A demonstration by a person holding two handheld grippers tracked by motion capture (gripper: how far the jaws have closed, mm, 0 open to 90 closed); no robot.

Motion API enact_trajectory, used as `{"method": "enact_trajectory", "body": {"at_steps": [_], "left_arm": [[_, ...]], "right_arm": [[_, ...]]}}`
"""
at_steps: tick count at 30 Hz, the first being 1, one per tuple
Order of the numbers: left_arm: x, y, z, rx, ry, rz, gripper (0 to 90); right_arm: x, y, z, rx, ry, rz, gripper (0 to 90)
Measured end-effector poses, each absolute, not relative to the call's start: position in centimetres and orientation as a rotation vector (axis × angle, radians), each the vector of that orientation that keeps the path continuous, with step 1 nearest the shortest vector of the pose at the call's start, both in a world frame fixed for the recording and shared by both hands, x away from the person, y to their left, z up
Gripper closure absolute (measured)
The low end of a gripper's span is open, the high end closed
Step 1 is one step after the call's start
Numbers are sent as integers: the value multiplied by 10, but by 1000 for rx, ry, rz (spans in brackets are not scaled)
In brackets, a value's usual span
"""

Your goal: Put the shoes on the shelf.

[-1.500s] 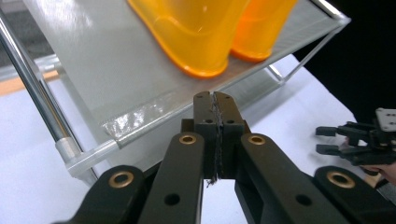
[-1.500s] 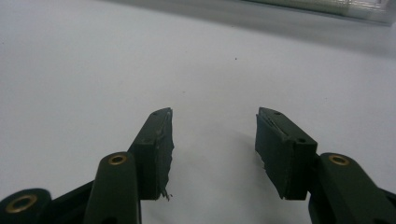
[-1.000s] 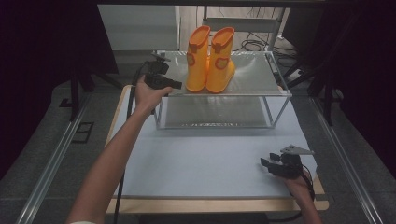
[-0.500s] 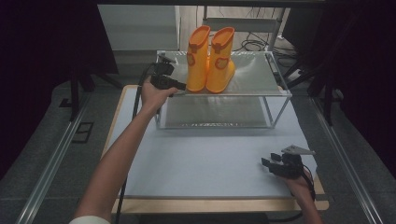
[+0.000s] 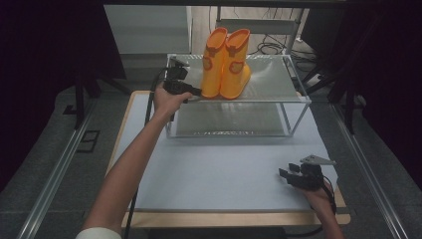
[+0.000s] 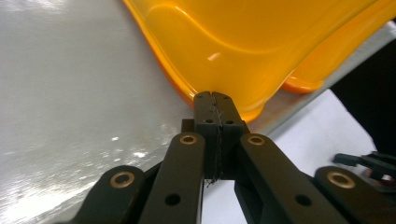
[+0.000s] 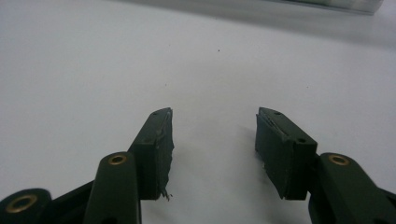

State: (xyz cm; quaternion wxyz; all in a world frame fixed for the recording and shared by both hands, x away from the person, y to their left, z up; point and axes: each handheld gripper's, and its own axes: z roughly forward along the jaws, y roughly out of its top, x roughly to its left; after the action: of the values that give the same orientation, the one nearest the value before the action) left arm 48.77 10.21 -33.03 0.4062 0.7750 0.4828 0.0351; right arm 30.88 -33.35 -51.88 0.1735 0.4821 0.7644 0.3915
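Two orange rubber boots (image 5: pixel 226 62) stand side by side on the top of a metal shelf rack (image 5: pixel 278 82) at the back of the table. My left gripper (image 5: pixel 195 91) is at the shelf's left side, shut, with nothing between its jaws. In the left gripper view its tips (image 6: pixel 215 96) touch the sole edge of the nearer boot (image 6: pixel 243 46), and the second boot (image 6: pixel 327 65) lies behind. My right gripper (image 5: pixel 285 175) rests open over the table's front right. In the right gripper view the right gripper (image 7: pixel 215 114) has bare white surface between its fingers.
The rack has a lower shelf (image 5: pixel 229 119) and thin legs standing on the pale table mat (image 5: pixel 219 174). The table has a wooden rim (image 5: pixel 239 219) along the front. Dark floor, rails and cables surround the table. The right gripper (image 6: pixel 369 161) appears far off in the left gripper view.
My left gripper has moved right along the top shelf from its left edge until its shut tips reach the nearer boot's sole. The right gripper has stayed put.
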Motion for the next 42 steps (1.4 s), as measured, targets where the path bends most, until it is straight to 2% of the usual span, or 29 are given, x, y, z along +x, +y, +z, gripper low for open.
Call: {"method": "enact_trajectory", "body": {"at_steps": [2, 16, 23, 31, 32, 34, 35, 36, 42], "left_arm": [[489, 99, -331, 1936, 1218, 53, 900], [487, 66, -327, 1990, 1154, 23, 900], [486, 72, -329, 1987, 1147, 30, 875], [477, 86, -322, 1960, 1134, 68, 751], [474, 90, -320, 1951, 1138, 72, 702], [473, 92, -320, 1948, 1135, 82, 674], [471, 94, -320, 1947, 1132, 88, 627], [470, 96, -319, 1955, 1123, 88, 627], [462, 108, -316, 1942, 1082, 84, 497]], "right_arm": [[309, -333, -519, 1368, 2170, 1110, 464], [308, -333, -518, 1373, 2165, 1122, 465], [308, -335, -518, 1373, 2166, 1122, 465], [308, -334, -518, 1366, 2169, 1120, 465], [308, -333, -518, 1361, 2174, 1113, 465], [308, -333, -518, 1361, 2176, 1112, 465], [308, -332, -519, 1361, 2176, 1113, 465], [308, -332, -519, 1361, 2176, 1113, 465], [308, -331, -519, 1348, 2184, 1106, 461]]}}
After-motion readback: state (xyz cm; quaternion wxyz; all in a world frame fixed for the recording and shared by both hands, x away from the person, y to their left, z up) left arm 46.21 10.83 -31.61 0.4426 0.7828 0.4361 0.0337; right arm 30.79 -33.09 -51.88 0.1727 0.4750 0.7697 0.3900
